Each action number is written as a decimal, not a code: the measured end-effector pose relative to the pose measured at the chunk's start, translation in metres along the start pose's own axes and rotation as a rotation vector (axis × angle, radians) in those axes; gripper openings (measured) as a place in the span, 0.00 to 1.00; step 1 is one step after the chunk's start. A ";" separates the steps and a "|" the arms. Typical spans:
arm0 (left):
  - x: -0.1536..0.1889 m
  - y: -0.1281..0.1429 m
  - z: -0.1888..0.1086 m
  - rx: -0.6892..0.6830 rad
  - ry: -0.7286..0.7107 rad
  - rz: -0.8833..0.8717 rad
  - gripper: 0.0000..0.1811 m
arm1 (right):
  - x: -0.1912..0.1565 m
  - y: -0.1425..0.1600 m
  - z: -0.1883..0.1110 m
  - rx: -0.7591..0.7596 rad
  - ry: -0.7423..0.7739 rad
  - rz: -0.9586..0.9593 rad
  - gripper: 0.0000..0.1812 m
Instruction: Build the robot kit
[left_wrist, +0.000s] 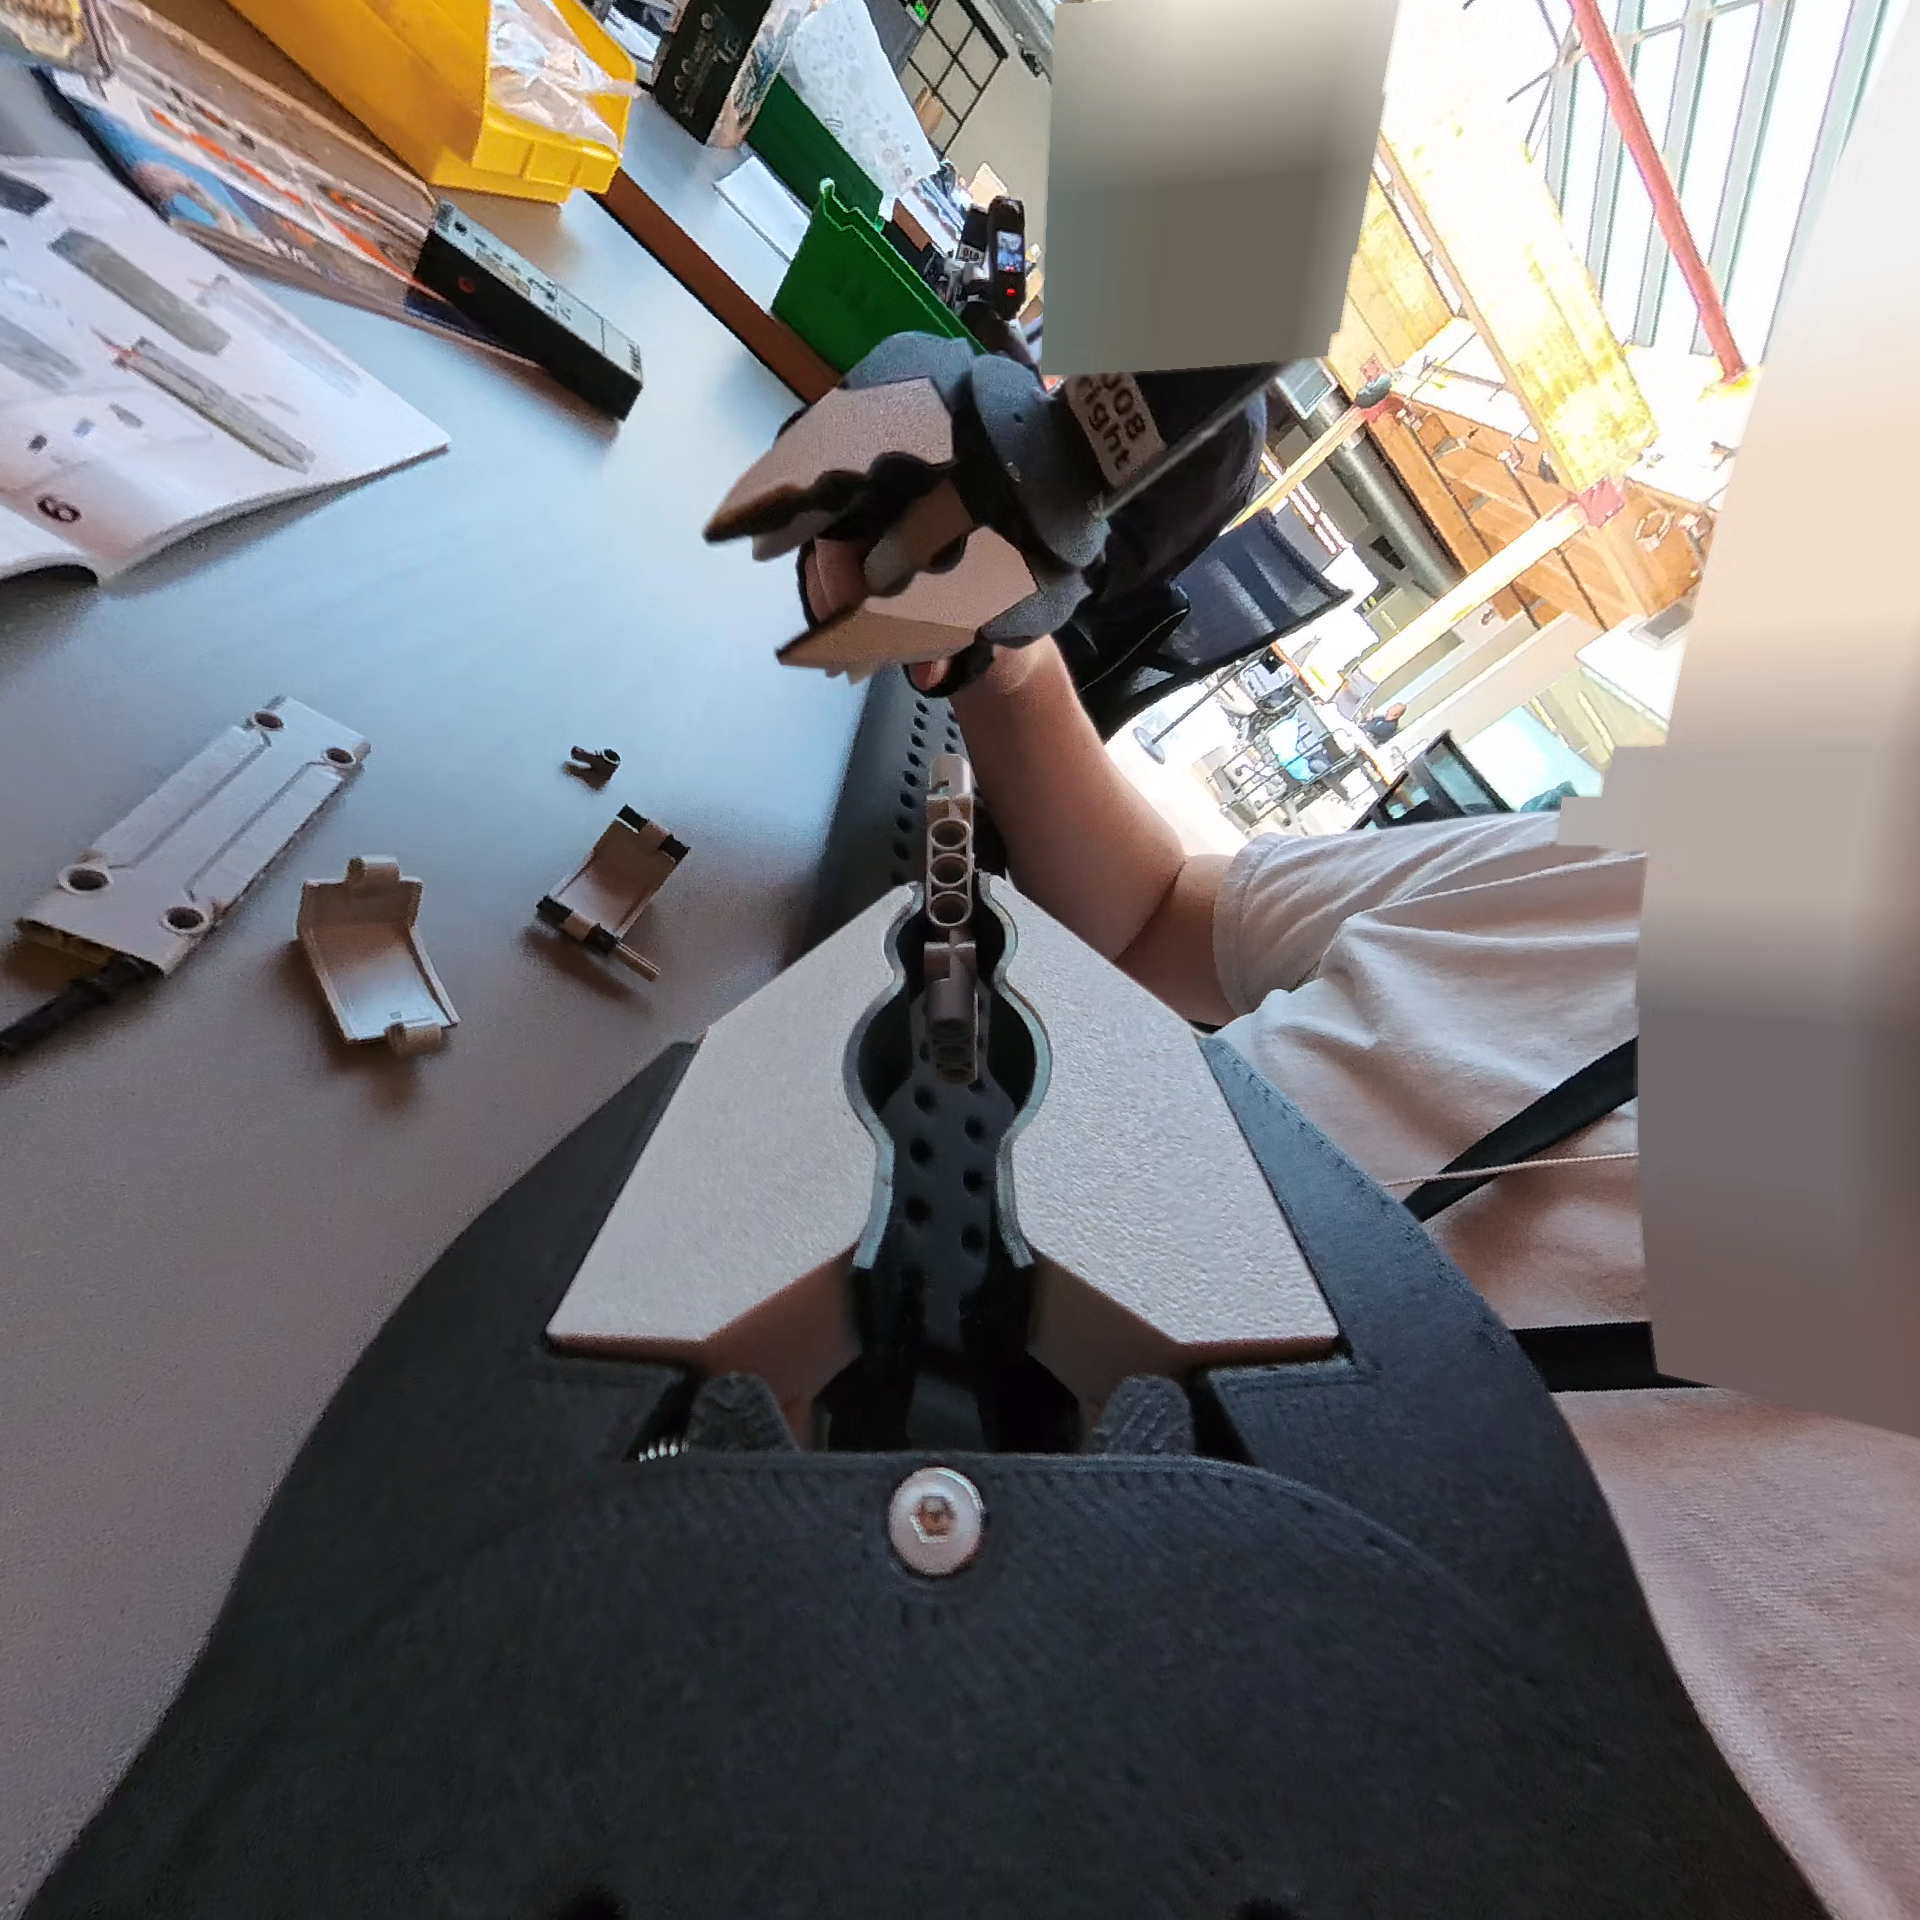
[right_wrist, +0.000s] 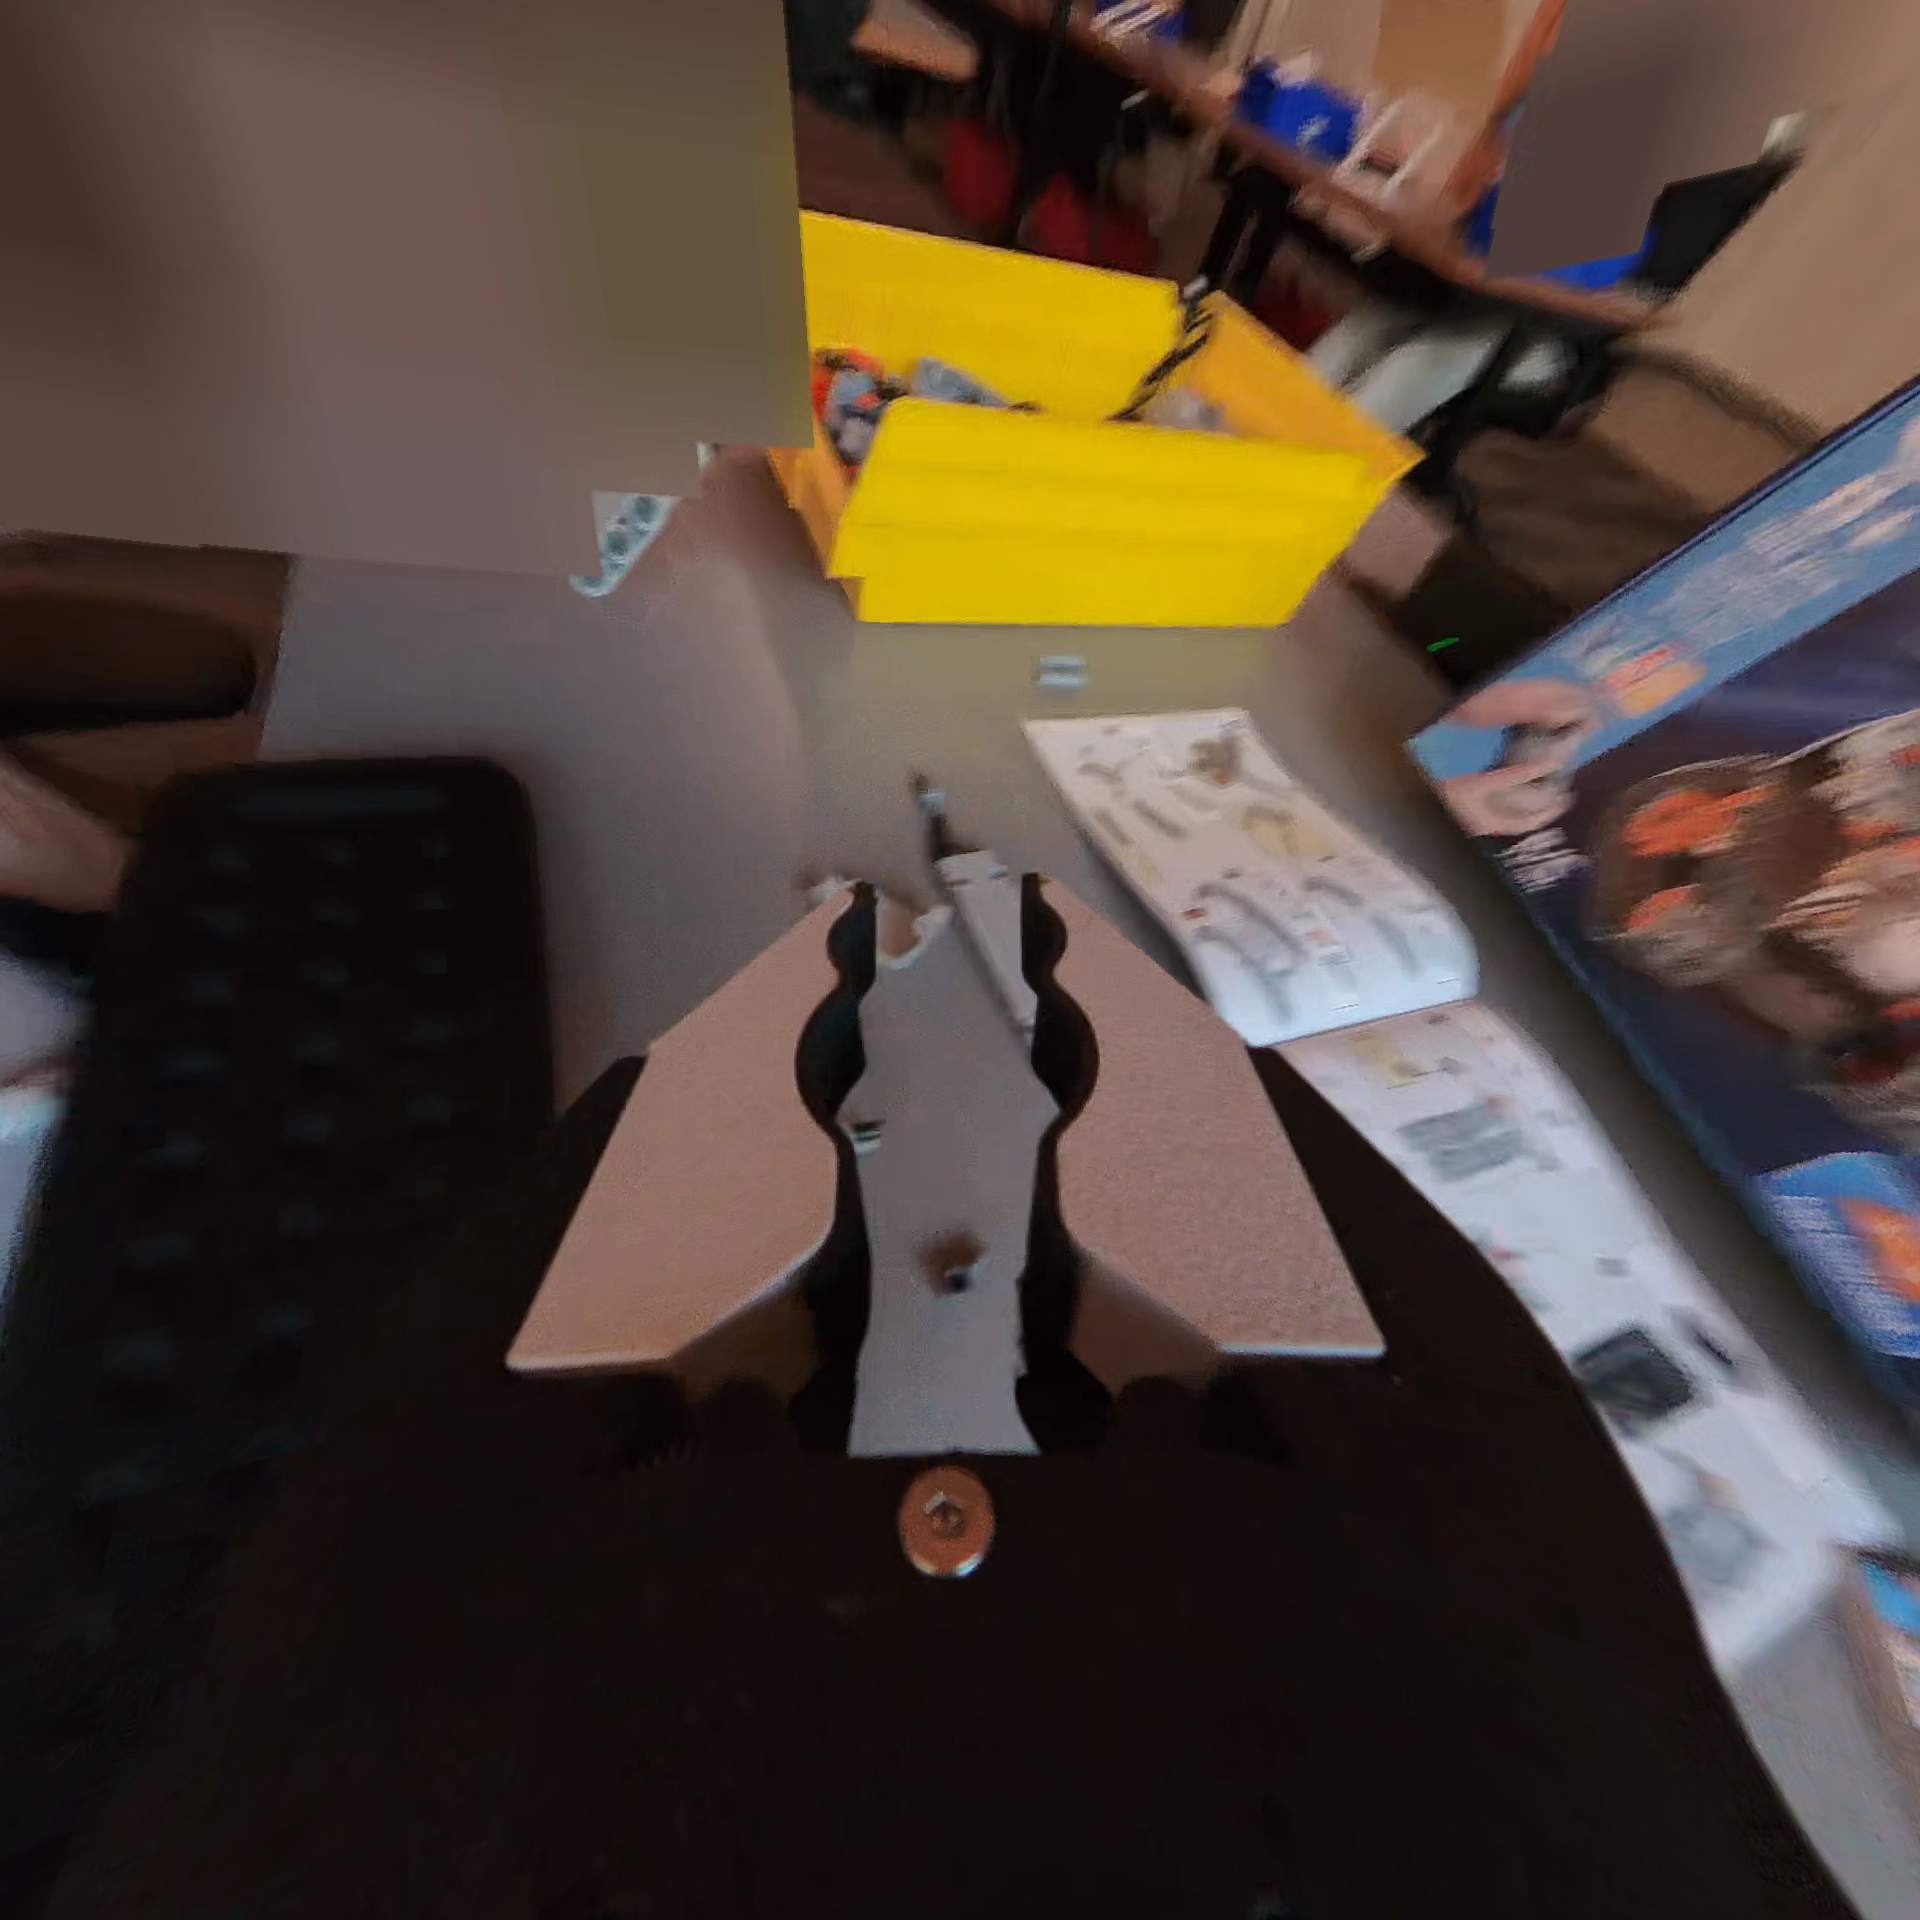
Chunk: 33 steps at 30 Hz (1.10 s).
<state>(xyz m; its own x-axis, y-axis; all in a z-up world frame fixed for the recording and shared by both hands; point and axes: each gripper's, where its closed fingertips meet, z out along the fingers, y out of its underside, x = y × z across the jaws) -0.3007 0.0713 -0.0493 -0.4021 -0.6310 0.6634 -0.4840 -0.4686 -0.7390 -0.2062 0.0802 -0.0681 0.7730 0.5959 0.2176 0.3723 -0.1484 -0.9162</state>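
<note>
The left gripper (left_wrist: 948, 914) pinches a thin grey beam (left_wrist: 948, 883) with round holes between its closed fingertips; the beam stands up past the tips. Behind it is a black perforated panel (left_wrist: 902, 790), at the table edge.

The right gripper (left_wrist: 821, 582) hangs in the air above and beyond the beam, apart from it, a hand (left_wrist: 842, 592) wrapped around its grip. In its own blurred view the right gripper (right_wrist: 945, 904) has its fingers spread, with nothing between them; only the table (right_wrist: 935, 1195) shows in the gap.

On the table left of the left gripper lie loose grey parts: a long flat plate (left_wrist: 197, 831), a curved shell (left_wrist: 369, 951), a small bracket with black pins (left_wrist: 613, 883) and a tiny connector (left_wrist: 594, 764). Further off an open booklet (left_wrist: 156, 364) lies beside a printed box (right_wrist: 1714, 883). A yellow bin (right_wrist: 1081, 468) with mixed pieces sits at the far side, and a green bin (left_wrist: 852, 270) stands past the table edge.
</note>
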 end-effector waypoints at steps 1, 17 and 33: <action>-0.002 0.000 0.000 0.006 0.002 -0.024 0.03 | -0.011 -0.001 -0.001 0.024 -0.098 0.071 0.15; 0.010 0.021 0.023 -0.190 -0.265 0.635 0.03 | -0.091 -0.053 0.021 0.182 -0.448 0.123 0.04; -0.049 0.020 -0.031 -0.088 -0.354 0.286 0.04 | -0.035 -0.016 0.004 0.171 -0.407 0.520 0.04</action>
<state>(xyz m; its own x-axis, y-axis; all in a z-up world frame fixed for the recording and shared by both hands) -0.3148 0.1115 -0.0927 -0.2460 -0.9067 0.3426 -0.4625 -0.2008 -0.8636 -0.2410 0.0655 -0.0628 0.5625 0.7352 -0.3782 -0.1077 -0.3884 -0.9152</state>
